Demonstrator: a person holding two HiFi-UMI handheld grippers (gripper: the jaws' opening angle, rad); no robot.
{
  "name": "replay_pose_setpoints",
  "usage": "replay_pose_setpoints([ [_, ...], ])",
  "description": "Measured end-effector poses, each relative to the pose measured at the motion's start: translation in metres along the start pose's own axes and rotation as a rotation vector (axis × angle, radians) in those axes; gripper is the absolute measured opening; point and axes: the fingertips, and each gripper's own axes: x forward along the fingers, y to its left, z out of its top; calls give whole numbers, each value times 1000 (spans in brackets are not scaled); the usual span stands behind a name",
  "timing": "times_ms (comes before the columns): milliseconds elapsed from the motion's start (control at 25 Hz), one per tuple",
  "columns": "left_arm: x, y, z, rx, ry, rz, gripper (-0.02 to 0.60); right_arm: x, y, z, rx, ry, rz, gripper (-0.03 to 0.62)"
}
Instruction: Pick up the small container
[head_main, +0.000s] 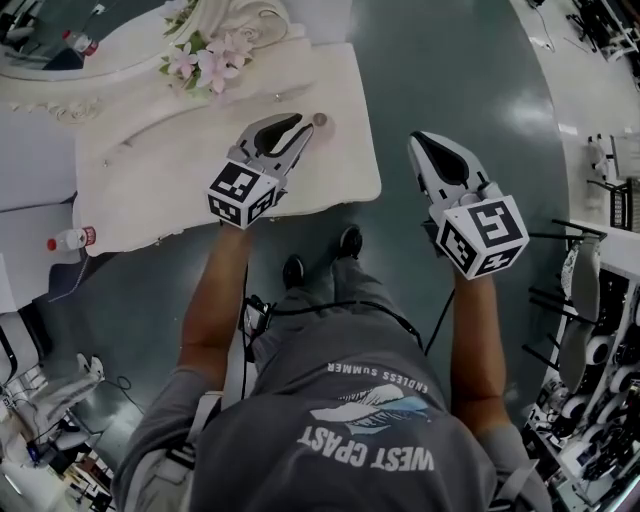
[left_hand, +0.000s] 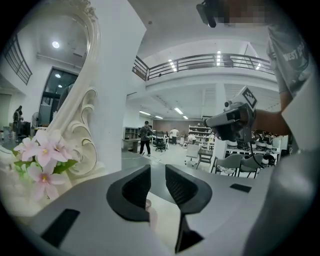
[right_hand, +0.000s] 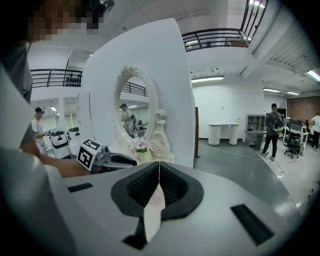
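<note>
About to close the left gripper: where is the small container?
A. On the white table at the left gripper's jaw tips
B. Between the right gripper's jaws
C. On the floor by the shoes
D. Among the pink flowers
A: the small container stands on the white table at the tips of the left gripper, whose jaws are apart, not pressing it.
</note>
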Motion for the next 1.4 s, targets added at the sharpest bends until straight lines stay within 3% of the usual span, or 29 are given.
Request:
replay_pose_setpoints([
  [240, 25, 2, -24, -3, 41, 6, 163, 2, -11, -13, 17, 19, -1, 26],
  [600, 58, 12, -61, -10, 72, 58, 385, 3, -28, -32, 45, 52, -9, 26],
  [680, 64, 14, -68, -6, 79, 70, 408, 4, -31, -37, 49, 59, -11, 26],
  [1200, 93, 28, -117, -41, 128, 123, 408, 18, -43, -59, 77, 104, -18, 26],
  [1400, 98, 32, -120, -45, 113, 148, 316, 19, -48, -65, 88, 117, -23, 26],
])
